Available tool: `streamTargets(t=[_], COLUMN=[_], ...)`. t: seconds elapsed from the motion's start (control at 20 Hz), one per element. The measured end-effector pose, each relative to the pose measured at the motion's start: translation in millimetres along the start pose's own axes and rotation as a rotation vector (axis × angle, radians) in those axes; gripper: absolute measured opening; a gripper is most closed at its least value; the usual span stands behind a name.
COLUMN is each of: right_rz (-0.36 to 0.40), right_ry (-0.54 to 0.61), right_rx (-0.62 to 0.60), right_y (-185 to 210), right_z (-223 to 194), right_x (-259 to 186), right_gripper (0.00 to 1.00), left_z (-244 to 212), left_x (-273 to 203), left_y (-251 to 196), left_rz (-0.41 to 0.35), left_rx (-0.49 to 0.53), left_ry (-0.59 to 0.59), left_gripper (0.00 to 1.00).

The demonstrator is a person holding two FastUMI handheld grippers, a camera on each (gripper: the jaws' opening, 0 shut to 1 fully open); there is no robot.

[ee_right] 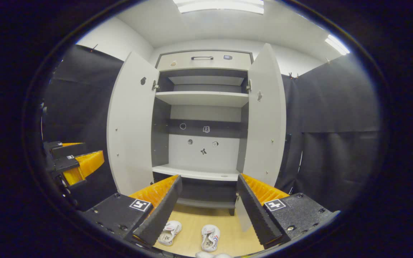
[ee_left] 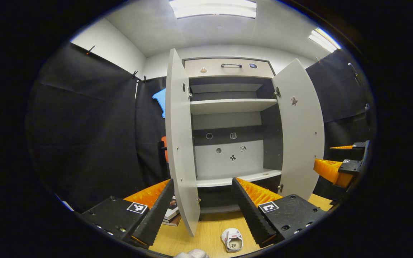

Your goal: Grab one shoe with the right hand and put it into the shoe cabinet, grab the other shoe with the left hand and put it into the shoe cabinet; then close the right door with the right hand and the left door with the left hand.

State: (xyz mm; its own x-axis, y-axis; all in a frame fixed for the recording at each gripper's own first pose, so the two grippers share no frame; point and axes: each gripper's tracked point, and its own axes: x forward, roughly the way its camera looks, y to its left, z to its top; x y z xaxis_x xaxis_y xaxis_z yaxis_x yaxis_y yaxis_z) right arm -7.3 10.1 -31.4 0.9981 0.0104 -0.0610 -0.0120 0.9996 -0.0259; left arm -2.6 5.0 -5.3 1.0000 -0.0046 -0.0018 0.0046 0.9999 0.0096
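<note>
Shoe cabinet [ee_right: 203, 107]: pale, both doors swung wide, left door [ee_right: 129, 125] and right door [ee_right: 265, 118]; shelves bare; small stickers on the back panel and doors, too small to read.

Shoes: two white, on the wooden floor [ee_right: 228, 222] before the cabinet, side by side, openings up. Left shoe [ee_right: 169, 232] lies with its long axis tilted; right shoe [ee_right: 210, 237] runs roughly toward the cabinet. Insole markings illegible.

Left gripper [ee_left: 203, 204]: fingers spread apart, grasping nothing, above the floor.

Right gripper [ee_right: 208, 200]: fingers spread apart, grasping nothing, above both shoes.

Books [ee_left: 171, 215]: stacked beside the left door.
</note>
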Motion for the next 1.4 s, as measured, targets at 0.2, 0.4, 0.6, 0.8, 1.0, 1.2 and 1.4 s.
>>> streamTargets(t=[0.2, 0.4, 0.6, 0.8, 1.0, 1.2, 1.4], right_rz=[0.028, 0.048, 0.064, 0.056, 0.032, 0.016, 0.01], right_ry=[0.167, 0.439, 0.65, 0.723, 0.772, 0.799, 0.782], right_rx=[-0.027, -0.071, 0.005, 0.049, 0.064, 0.075, 0.096], right_y=[9.2, 12.0, 21.5, 26.8, 27.9, 29.3, 28.6], right_z=[-80.4, -203.9, -306.0, -366.5, -414.6, -447.4, -456.1], right_x=[1.7, -3.1, 0.0, 28.2, 70.5, 106.9, 140.0], right_gripper=[1.0, 0.97, 0.92, 0.77, 0.71, 0.66, 0.58], left_z=[-4.7, -11.9, -14.9, -19.8, -24.8, -33.0, -39.4], left_x=[-1.0, -1.1, -3.1, -1.5, 3.2, 11.0, 19.5], left_y=[-0.6, -1.4, -2.4, -2.8, -2.4, -2.8, 0.4], left_rz=[-0.006, -0.009, -0.003, 0.003, 0.013, 0.02, 0.04], left_rx=[0.002, 0.004, 0.016, 0.024, 0.029, 0.036, 0.042], left_ry=[0.011, 0.029, 0.034, 0.049, 0.06, 0.079, 0.099], left_gripper=[0.96, 0.96, 0.96, 0.96, 0.96, 0.96, 0.96])
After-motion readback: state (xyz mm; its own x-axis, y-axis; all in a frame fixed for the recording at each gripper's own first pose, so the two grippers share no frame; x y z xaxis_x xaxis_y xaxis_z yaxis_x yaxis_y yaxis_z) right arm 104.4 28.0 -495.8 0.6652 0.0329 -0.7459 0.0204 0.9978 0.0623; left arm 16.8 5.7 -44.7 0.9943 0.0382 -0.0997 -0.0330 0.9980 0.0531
